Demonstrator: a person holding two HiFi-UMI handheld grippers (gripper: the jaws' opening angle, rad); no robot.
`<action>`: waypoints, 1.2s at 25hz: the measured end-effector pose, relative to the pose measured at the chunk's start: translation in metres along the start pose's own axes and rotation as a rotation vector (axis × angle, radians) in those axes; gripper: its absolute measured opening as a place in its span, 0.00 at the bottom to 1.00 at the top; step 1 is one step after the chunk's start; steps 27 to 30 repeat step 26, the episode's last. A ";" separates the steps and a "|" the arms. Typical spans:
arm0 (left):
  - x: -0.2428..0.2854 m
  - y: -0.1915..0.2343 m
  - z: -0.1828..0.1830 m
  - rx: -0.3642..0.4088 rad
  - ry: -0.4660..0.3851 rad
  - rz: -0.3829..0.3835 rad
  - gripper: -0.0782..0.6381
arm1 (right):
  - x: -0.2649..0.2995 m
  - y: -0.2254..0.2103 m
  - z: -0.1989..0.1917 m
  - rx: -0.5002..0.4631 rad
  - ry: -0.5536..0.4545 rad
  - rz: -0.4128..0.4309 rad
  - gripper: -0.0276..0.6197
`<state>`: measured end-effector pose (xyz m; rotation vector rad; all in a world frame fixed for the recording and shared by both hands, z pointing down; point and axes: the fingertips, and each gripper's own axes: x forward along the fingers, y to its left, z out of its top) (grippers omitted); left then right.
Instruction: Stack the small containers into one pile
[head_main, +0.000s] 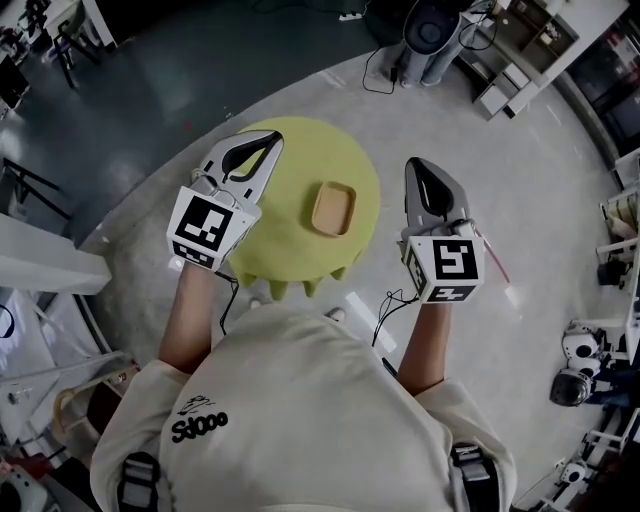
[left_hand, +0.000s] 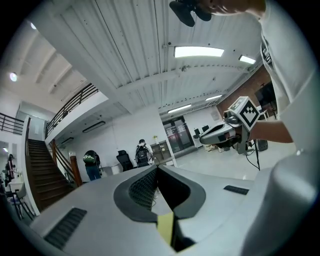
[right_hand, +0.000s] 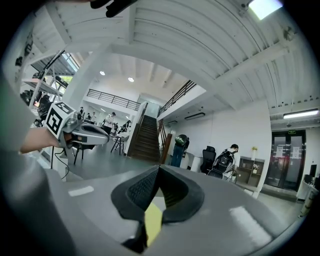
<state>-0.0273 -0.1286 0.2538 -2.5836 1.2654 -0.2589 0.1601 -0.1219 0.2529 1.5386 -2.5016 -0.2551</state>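
Note:
A tan, square small container (head_main: 333, 208) sits on the round yellow-green table (head_main: 290, 240), right of its middle; I cannot tell whether it is one piece or several nested. My left gripper (head_main: 270, 140) hovers over the table's left part, shut and empty. My right gripper (head_main: 415, 165) is off the table's right edge, also shut with nothing in it. Both gripper views look level across the hall, not at the table: the left gripper (left_hand: 157, 170) sees the right gripper (left_hand: 220, 132), and the right gripper (right_hand: 158, 170) sees the left gripper (right_hand: 85, 132).
The table stands on a pale concrete floor. A grey machine with cables (head_main: 430, 30) is at the back, shelving (head_main: 530, 40) at back right, a white bench (head_main: 40, 265) at left. Seated people (right_hand: 222, 160) and a staircase (right_hand: 147, 140) lie far off.

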 end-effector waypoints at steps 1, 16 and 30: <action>0.001 0.000 -0.001 -0.001 0.003 0.003 0.12 | 0.001 0.000 -0.001 -0.004 0.006 0.002 0.06; 0.009 -0.004 -0.026 -0.029 0.051 -0.029 0.12 | 0.010 0.007 -0.024 -0.017 0.065 0.014 0.06; 0.016 -0.008 -0.041 -0.034 0.088 -0.049 0.12 | 0.019 0.007 -0.036 -0.011 0.088 0.020 0.06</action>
